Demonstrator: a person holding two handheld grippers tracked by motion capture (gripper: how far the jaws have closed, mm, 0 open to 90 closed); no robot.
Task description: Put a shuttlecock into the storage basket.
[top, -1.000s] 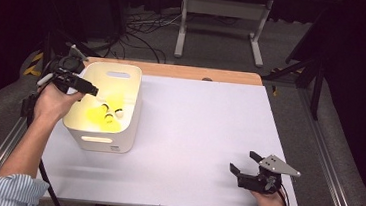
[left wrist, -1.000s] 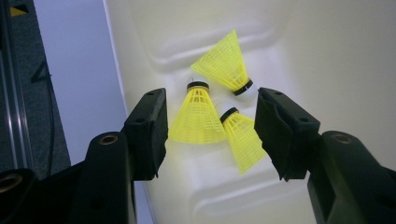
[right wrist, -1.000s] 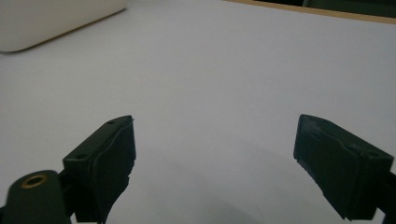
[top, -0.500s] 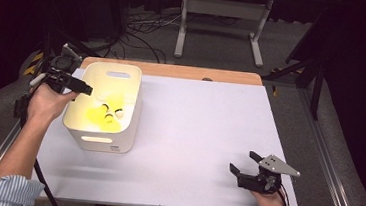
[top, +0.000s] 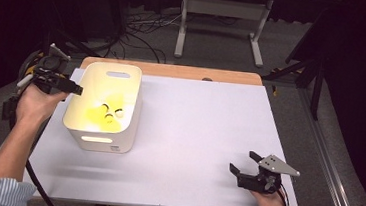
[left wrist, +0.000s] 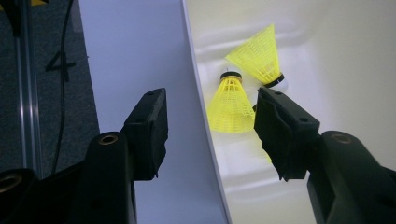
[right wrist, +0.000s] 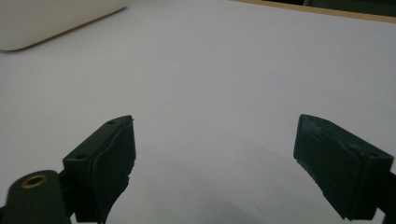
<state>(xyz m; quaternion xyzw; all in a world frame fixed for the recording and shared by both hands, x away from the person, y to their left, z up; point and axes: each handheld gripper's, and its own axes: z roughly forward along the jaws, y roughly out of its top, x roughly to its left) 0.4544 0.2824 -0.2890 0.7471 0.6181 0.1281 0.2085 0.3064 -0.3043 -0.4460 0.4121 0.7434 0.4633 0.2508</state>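
Left gripper view: left gripper [left wrist: 210, 128] fingers apart, straddling bin [left wrist: 198, 93] wall, shuttlecocks [left wrist: 229, 106] inside; right gripper [top: 247, 164] fingers apart.

A white-topped table [top: 198, 134] with a strip of bare wood along its far edge [top: 173, 71] stands on grey carpet [top: 216, 45] in a dimly lit room, its surroundings falling into darkness on the left and right; beyond the table, black cables [top: 137, 26] lie tangled on the floor beside a pale metal stand [top: 224, 11], and a metal rail [top: 331, 161] runs along the table's right side
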